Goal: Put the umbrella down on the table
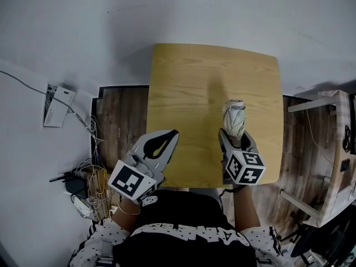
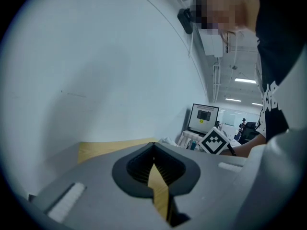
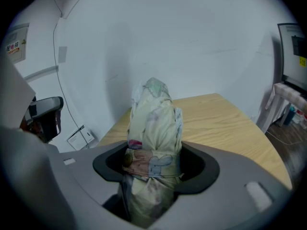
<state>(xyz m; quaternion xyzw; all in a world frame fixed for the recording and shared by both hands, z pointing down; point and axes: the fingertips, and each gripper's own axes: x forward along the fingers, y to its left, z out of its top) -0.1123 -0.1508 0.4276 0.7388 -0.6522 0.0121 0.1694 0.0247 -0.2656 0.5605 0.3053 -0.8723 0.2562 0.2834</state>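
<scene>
A folded umbrella [image 1: 233, 118] with a pale green printed canopy stands out of my right gripper [image 1: 234, 136], which is shut on it near its lower half. It is held above the front right part of the light wooden table [image 1: 194, 82]. In the right gripper view the umbrella [image 3: 153, 123] fills the gap between the jaws of the right gripper [image 3: 153, 163], its tip pointing toward the wall over the table [image 3: 225, 114]. My left gripper [image 1: 173, 132] hovers at the table's front left edge, shut with nothing in it. The left gripper [image 2: 153, 147] view shows its jaw tips meeting above the table [image 2: 96, 150].
A white wall runs behind the table. A white box [image 1: 58, 104] and a tangle of cables [image 1: 89, 188] lie at the left. A light wooden frame [image 1: 328, 149] stands at the right. A monitor [image 2: 204, 119] shows far off in the left gripper view.
</scene>
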